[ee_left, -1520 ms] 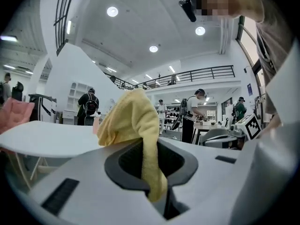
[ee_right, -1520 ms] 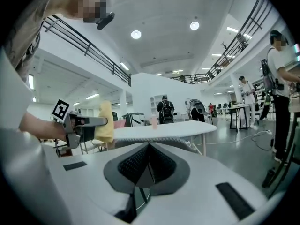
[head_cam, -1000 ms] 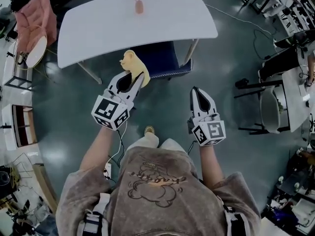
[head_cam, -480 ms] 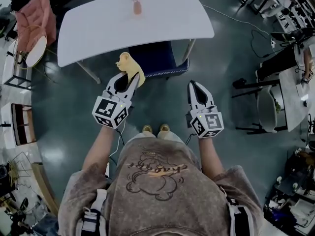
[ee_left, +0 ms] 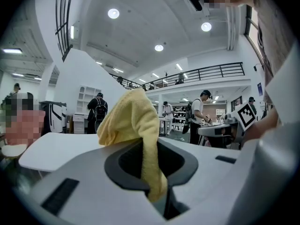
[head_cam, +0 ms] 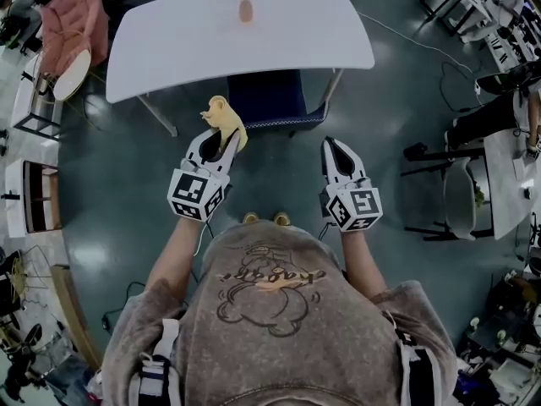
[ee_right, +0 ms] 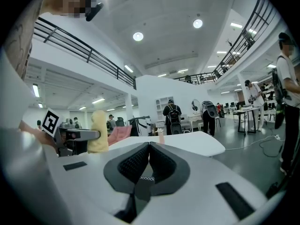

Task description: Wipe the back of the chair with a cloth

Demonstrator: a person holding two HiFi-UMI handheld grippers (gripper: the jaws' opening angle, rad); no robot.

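Note:
A dark blue chair (head_cam: 269, 98) stands tucked under the near edge of the white table (head_cam: 186, 45), only its seat and back edge showing. My left gripper (head_cam: 218, 134) is shut on a yellow cloth (head_cam: 223, 117), which bunches above the jaw tips just short of the chair's left corner; the left gripper view shows the cloth (ee_left: 136, 125) pinched between the jaws. My right gripper (head_cam: 335, 146) hovers over the floor to the right of the chair, shut with nothing in it; its tips (ee_right: 149, 146) meet.
A small pinkish bottle (head_cam: 246, 9) stands on the table's far side. A pink chair (head_cam: 72, 24) is at the far left. Dark chairs and desks (head_cam: 473, 142) crowd the right. Grey floor lies between me and the chair.
I have stepped slightly back and squared up; both grippers sit a little nearer my body. The cloth stays gripped in the left gripper.

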